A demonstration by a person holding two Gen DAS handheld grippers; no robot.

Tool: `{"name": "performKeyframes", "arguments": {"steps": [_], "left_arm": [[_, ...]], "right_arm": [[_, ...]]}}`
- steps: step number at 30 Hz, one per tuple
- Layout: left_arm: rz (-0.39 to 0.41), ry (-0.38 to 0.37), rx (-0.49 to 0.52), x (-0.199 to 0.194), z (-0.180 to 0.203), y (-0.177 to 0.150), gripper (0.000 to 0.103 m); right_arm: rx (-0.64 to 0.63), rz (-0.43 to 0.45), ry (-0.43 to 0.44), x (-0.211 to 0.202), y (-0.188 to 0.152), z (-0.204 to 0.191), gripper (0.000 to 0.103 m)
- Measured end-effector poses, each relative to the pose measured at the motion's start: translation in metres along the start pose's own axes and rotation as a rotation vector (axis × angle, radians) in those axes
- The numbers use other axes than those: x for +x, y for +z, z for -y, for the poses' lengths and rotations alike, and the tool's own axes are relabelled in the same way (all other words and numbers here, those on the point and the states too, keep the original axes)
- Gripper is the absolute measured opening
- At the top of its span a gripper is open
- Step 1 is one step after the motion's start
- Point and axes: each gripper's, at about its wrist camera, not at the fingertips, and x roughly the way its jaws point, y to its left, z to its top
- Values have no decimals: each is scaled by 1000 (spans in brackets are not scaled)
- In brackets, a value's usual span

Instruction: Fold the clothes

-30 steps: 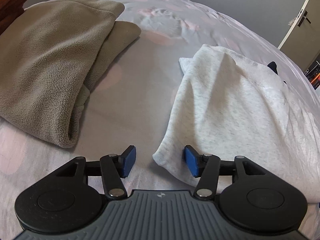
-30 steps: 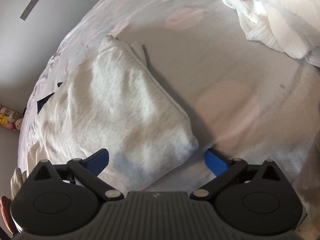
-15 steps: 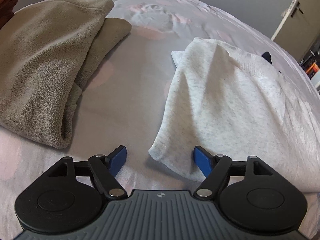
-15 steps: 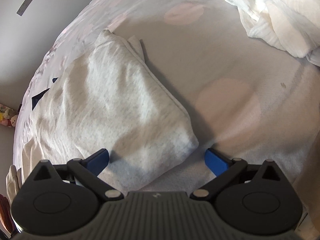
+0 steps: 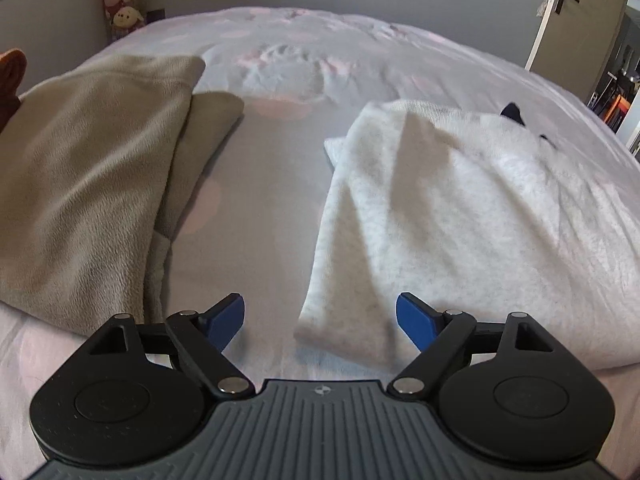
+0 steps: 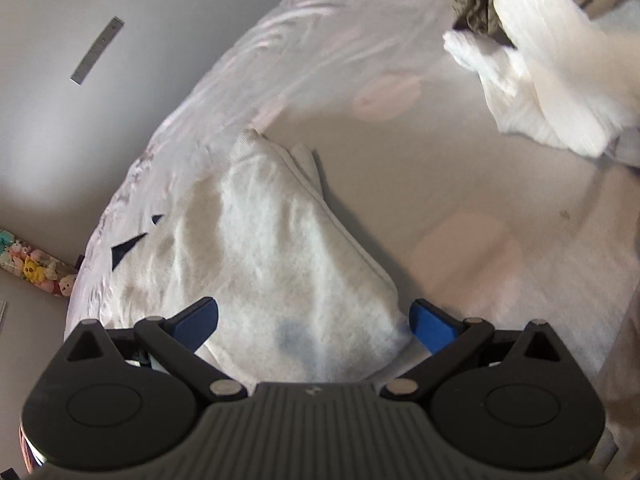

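Left gripper [image 5: 320, 318]: jaws spread wide, holding nothing; the near corner of the grey sweatshirt [image 5: 432, 216] lies between them on the bed [image 5: 272, 184]. Right gripper [image 6: 313, 320]: spread wide, straddling its folded corner. Fabric soft, heathered. Beyond, a folded tan fleece [image 5: 92, 168].

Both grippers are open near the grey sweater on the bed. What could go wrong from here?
1. The left gripper is open with only the sweater's corner between its fingers; closing there may pinch a single layer or the sheet too.
2. The right gripper straddles a thick folded corner of the sweater; it may slip out when lifted.
3. The white garment lies nearby, so a wide fold might land on it.
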Motion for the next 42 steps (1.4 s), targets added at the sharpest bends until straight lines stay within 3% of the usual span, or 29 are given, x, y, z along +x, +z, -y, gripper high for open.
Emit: {"name": "performKeyframes", "arguments": {"steps": [3,7,8,11,12,15,20,24,28,32,34,35,37,39,42], "left_arm": [[83,-14,12,-11,3,10,83],[115,-31,24,-10,10,37,81],[123,-35,27,-9,12,43,81],[141,-49,33,-2,20,65,80],[145,-51,34,5,23,72,79],[140,-62,19,30,28,86,72],[112,-53,48,59,28,84,72],[79,-54,78,72,27,76,72],[50,-67,69,80,25,71,72],[41,-77,40,83,21,70,72],[35,-75,40,85,22,70,72],[30,-73,42,86,22,70,72],[21,-74,43,88,23,69,72],[14,-75,38,87,22,70,72],[6,-66,34,85,22,71,72]], "right_arm": [[-76,43,13,-3,8,-8,102],[-177,101,31,-6,19,-19,100],[-202,115,36,-7,22,-22,96],[-278,158,49,-10,30,-30,67],[-300,161,54,-9,35,-33,66],[-338,75,71,10,64,-41,66],[-377,-99,52,45,103,-47,67],[-406,-193,1,73,120,-42,66],[-363,-262,33,95,126,-28,64],[-338,-286,47,104,123,-22,54],[-329,-292,57,106,121,-22,46],[-326,-294,59,107,120,-22,36],[-333,-290,49,105,119,-28,33],[-339,-285,39,103,118,-34,20],[-360,-256,34,89,119,-49,13]]}}
